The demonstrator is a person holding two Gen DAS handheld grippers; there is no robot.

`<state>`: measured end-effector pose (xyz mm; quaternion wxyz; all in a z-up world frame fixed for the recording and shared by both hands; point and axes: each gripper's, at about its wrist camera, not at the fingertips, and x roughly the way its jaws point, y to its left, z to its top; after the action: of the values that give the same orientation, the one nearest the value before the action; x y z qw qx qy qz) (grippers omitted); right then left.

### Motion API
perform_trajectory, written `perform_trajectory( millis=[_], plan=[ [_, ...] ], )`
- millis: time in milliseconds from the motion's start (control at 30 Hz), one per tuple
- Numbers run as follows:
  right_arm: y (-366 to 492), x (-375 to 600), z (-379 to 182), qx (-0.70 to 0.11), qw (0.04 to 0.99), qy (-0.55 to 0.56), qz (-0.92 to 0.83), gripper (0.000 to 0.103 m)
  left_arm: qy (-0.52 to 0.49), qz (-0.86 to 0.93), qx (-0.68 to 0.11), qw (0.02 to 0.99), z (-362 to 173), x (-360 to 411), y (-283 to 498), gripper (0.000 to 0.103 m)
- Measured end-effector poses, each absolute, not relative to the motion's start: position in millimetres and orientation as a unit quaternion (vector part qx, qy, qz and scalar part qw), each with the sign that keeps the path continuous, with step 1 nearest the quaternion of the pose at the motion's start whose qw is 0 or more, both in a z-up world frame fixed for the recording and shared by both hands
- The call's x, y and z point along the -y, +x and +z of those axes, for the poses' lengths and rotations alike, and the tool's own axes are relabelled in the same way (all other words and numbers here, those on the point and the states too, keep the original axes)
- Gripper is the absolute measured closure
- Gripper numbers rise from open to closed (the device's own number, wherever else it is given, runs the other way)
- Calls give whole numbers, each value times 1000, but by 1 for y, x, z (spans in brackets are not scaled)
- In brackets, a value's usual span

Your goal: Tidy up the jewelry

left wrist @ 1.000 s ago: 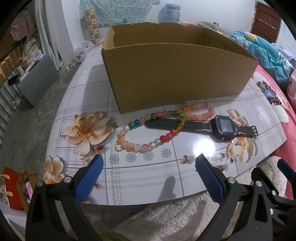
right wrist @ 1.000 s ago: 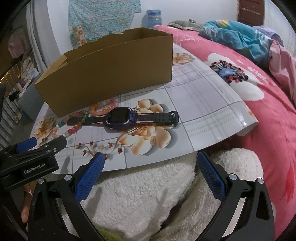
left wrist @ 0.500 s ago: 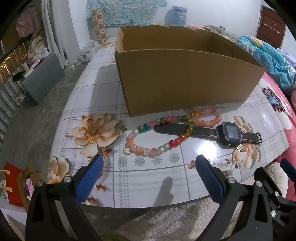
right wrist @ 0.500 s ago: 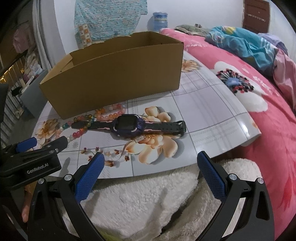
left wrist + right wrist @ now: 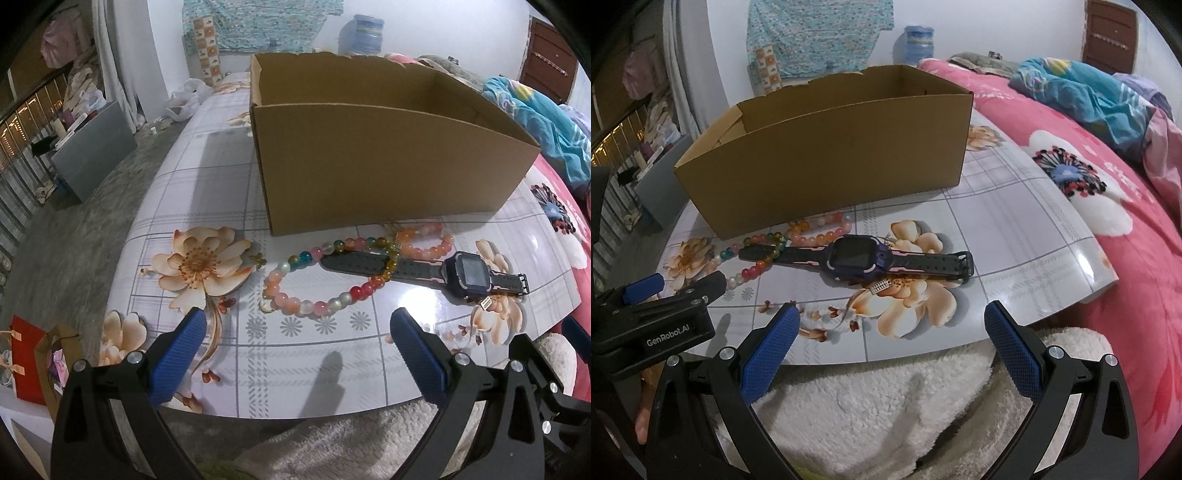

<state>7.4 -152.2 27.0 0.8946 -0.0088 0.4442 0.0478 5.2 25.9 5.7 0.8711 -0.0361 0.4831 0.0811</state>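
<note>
white "genrobot.ai" writing on the left gripper (image 5: 661, 295), fingers wide apart, holding nothing. big bead bracelet (image 5: 314, 280) on the left, small orange bead bracelet (image 5: 428, 242) just past it, dark watch (image 5: 855, 258) on the right, strap crossing the big bracelet. all near the brown box (image 5: 369, 162), on a shiny flower table cover (image 5: 221, 206). right gripper (image 5: 888, 336) wide open, empty. pink bed (image 5: 1126, 229) far right.

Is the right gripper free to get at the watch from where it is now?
Probably yes. The right gripper is open and faces the watch, with only bare tabletop between them. One strap end lies through the multicoloured bead bracelet, which may drag along.
</note>
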Motion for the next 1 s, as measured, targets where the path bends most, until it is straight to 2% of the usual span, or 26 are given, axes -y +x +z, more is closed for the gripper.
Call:
perform_trajectory(
  millis=[467,633,833,867,1000],
  plan=[
    [0,149,28,-421,906,-34,32,7,-10,81,-468,880,-2,-67,18,5],
    [-1,142,31,-416,905,-2,87,7,-5,-12,-479,878,-14,-85,26,5],
    [12,117,27,-421,896,18,142,7,-60,-95,-432,895,-13,-110,28,5],
    [13,114,27,-420,895,21,148,7,-65,-101,-430,895,-11,-114,31,5],
    [24,104,25,-421,890,40,172,20,-67,-135,-421,894,-9,-118,37,5]
  ],
)
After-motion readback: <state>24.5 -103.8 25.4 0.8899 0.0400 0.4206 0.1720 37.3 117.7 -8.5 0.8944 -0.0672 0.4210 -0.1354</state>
